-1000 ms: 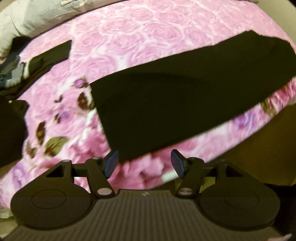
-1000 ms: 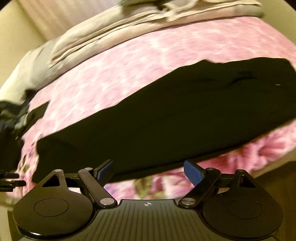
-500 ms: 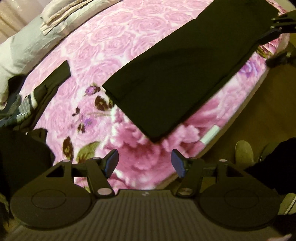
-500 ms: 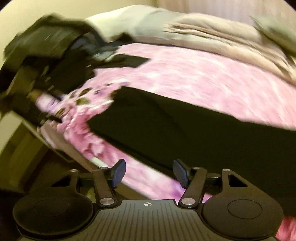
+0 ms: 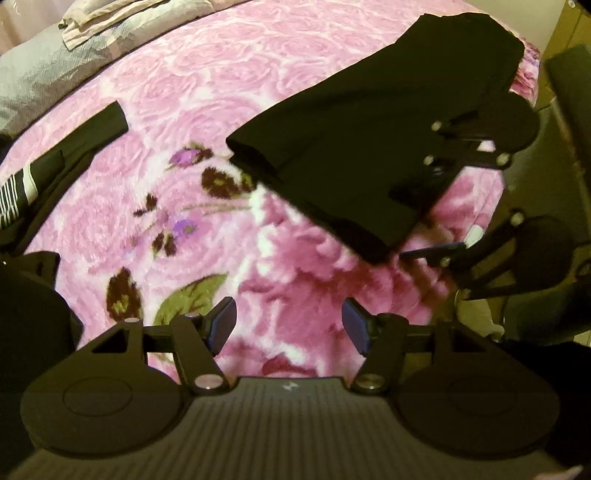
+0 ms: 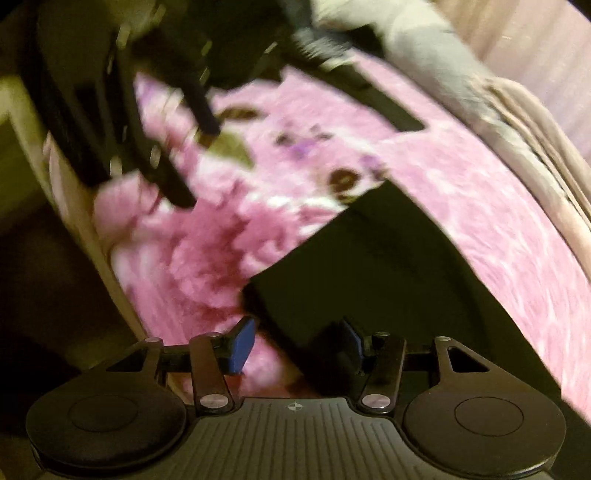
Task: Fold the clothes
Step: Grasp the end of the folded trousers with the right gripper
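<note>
bed (image 5: 491,218) fills most of both views. pink rose-print blanket (image 5: 229,85) covers bed; larger magenta blooms, green leaf and dark buds printed toward lower centre of left wrist view. grey bedding (image 5: 33,74) at upper left of left wrist view, folded beige linen (image 5: 96,18) on top of it. pale curtain-like surface (image 6: 546,40) at upper right of right wrist view, blurred. brownish floor (image 6: 48,266) at left of right wrist view. light warm, dim, yellowish.
</note>
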The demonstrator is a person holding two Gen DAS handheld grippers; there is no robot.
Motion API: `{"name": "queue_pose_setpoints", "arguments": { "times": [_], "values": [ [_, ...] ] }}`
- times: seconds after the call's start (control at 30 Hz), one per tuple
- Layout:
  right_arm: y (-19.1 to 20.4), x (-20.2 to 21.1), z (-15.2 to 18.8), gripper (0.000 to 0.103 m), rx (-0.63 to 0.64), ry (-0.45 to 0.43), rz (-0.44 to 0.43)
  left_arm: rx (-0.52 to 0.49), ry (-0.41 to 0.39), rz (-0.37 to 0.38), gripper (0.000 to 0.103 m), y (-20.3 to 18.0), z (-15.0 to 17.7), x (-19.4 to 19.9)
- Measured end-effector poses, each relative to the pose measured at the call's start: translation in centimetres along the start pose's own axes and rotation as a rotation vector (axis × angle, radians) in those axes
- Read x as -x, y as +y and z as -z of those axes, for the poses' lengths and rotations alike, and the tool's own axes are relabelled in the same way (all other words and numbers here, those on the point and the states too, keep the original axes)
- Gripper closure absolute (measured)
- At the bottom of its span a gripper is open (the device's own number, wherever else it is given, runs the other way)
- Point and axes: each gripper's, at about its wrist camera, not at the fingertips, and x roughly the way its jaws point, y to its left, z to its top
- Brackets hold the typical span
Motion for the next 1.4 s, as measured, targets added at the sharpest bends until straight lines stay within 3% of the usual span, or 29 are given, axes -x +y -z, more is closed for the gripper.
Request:
{"name": "queue_pose_setpoints", "arguments": {
  "times": [0.13, 0.27, 0.5, 0.6, 0.83, 0.97, 1.1, 1.17, 1.2, 1.23, 1.4],
  "values": [
    [0.2, -1.6, -0.4, 0.049, 0.053, -0.010, 0.067, 0.016, -0.014, -0.004, 0.044, 0.9, 1.0, -0.5],
    [-0.7, -1.8, -0.6, 0.049, 0.034, -0.014, 0.063, 0.058, -0.030, 0.005, 0.044, 1.5, 1.3, -0.6],
    [-1.2, 2.4, 0.9, 0.050, 0.012, -0.029, 0.035, 0.029, -0.074, 0.065, 0.044, 0.4, 0.2, -1.6],
    [-1.9, 2.5, 1.2, 0.098, -0.034, -0.038, 0.024, 0.005, -0.074, 0.069, 0.044, -0.3, -0.5, -2.6],
    [-5.4, 3.7, 0.9, 0.098, -0.229, -0.114, 0.074, -0.057, -0.085, 0.109, 0.044, -1.7, -1.3, -3.4],
    [-5.0, 3.5, 1.0, 0.098, -0.209, -0.101, 0.057, -0.123, -0.077, 0.128, 0.044, -3.2, -1.9, -4.1],
    [-2.9, 2.9, 1.5, 0.097, -0.135, -0.079, 0.004, -0.126, -0.069, 0.131, 0.044, -3.5, -2.0, -4.2],
    [-2.1, 2.8, 1.9, 0.085, -0.129, -0.078, 0.006, -0.118, -0.063, 0.130, 0.044, -3.3, -1.8, -4.1],
    [-1.8, 2.9, 2.1, 0.056, -0.129, -0.079, 0.008, -0.107, -0.060, 0.128, 0.044, -3.0, -1.7, -4.1],
    [-1.5, 2.9, 2.3, 0.035, -0.127, -0.087, 0.009, -0.097, -0.056, 0.125, 0.044, -2.8, -1.6, -4.1],
    [0.5, 2.3, 2.2, 0.034, -0.010, -0.113, 0.031, -0.044, -0.040, 0.112, 0.044, -1.5, -1.0, -4.0]
  ]
}}
